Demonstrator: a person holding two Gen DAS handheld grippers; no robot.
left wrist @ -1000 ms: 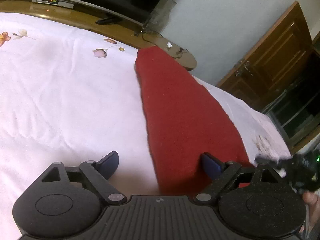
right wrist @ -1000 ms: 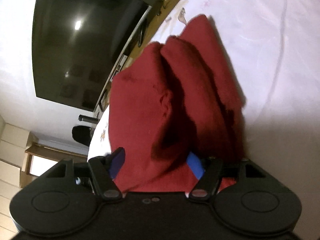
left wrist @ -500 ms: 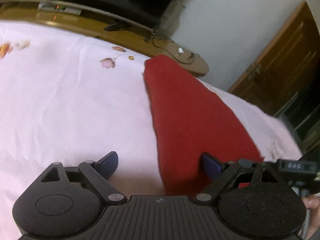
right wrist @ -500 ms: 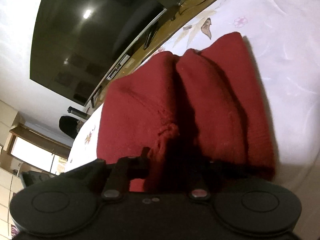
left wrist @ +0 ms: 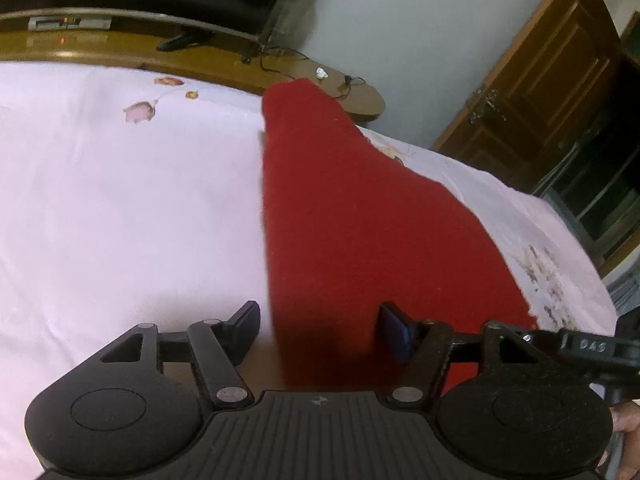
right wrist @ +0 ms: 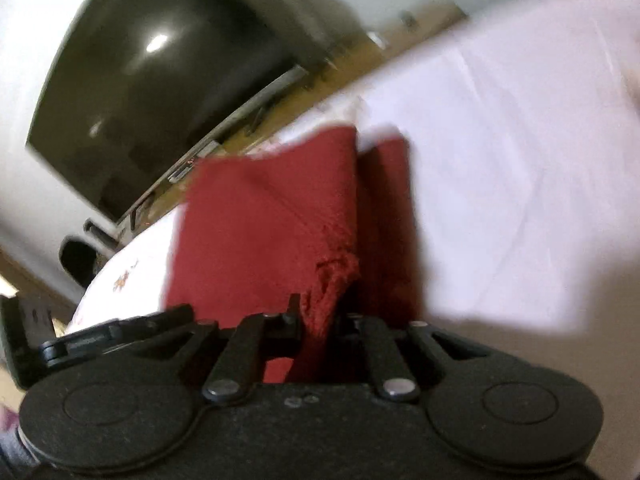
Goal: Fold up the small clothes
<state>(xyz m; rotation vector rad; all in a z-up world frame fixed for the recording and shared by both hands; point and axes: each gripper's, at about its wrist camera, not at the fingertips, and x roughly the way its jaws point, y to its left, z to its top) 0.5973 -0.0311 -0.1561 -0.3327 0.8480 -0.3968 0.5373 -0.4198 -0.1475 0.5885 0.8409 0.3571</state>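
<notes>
We see a red knitted cloth point(left wrist: 360, 216) lying lengthwise on a bed with a white flowered sheet point(left wrist: 120, 208). Our left gripper point(left wrist: 318, 326) has its jaws closing, the near edge of the cloth lying between them, though the pads do not press on it. Our right gripper point(right wrist: 320, 320) is pinched tight on a bunched corner of the same cloth point(right wrist: 260, 232), and that part stands lifted off the sheet point(right wrist: 520, 180) in a fold. Beyond the bed runs a wooden shelf point(left wrist: 200, 60) with a dark television point(right wrist: 140, 92) above it; the right view is blurred.
</notes>
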